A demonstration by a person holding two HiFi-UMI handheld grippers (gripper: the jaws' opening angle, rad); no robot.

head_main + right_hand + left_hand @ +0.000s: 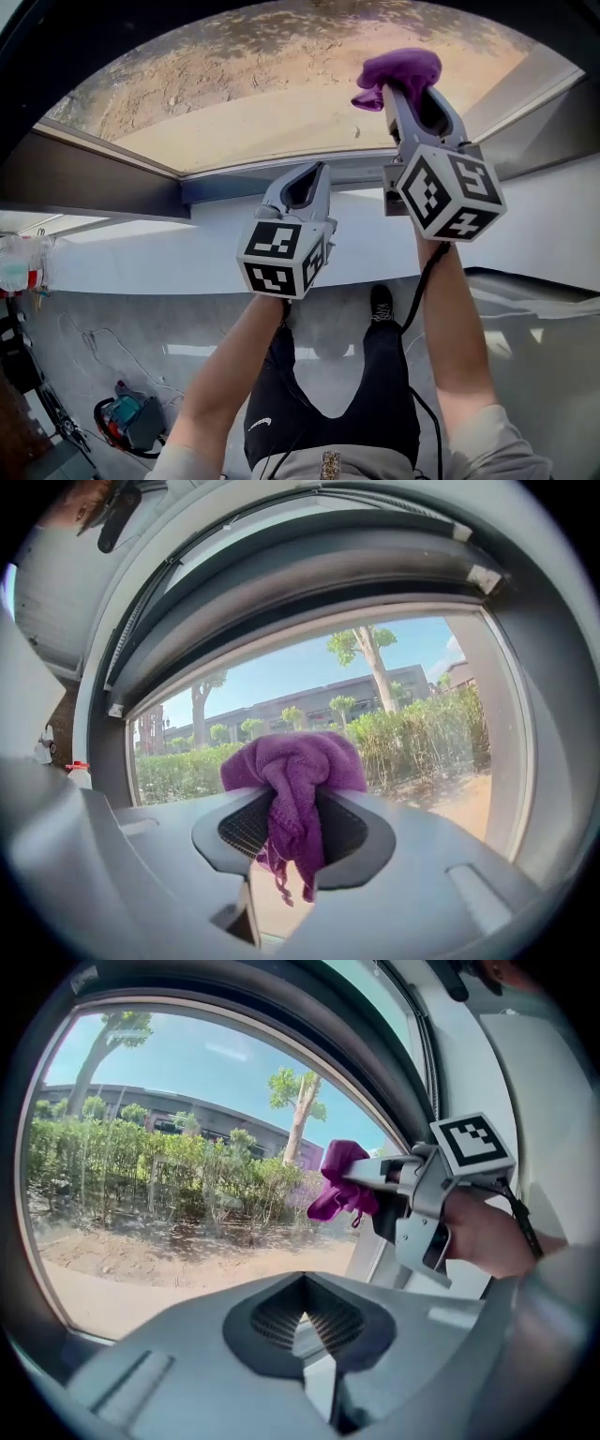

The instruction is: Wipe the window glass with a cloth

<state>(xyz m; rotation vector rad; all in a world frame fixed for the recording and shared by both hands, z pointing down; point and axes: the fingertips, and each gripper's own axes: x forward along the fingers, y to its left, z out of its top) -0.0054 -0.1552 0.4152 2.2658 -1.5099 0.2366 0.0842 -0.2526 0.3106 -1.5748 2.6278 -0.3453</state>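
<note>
Right gripper [411, 98] jaws clench a bunched purple cloth [295, 766] by the window glass [234, 94]; left gripper [302, 1326] jaws closed, empty.

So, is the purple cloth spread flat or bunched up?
Bunched: the purple cloth sits wadded, clamped in the right gripper.

Bright daylight floods in; fisheye-warped, dark-vignetted edges.

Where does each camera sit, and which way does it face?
Head view: on the person's head, looking down at the glass; arms, legs, left gripper, right gripper show.
Left gripper view: on the left gripper, facing the glass; its empty jaws and the right gripper show.
Right gripper view: on the right gripper, facing the glass; its jaws grip the cloth.
Shared: glass and cloth, in all three.
</note>
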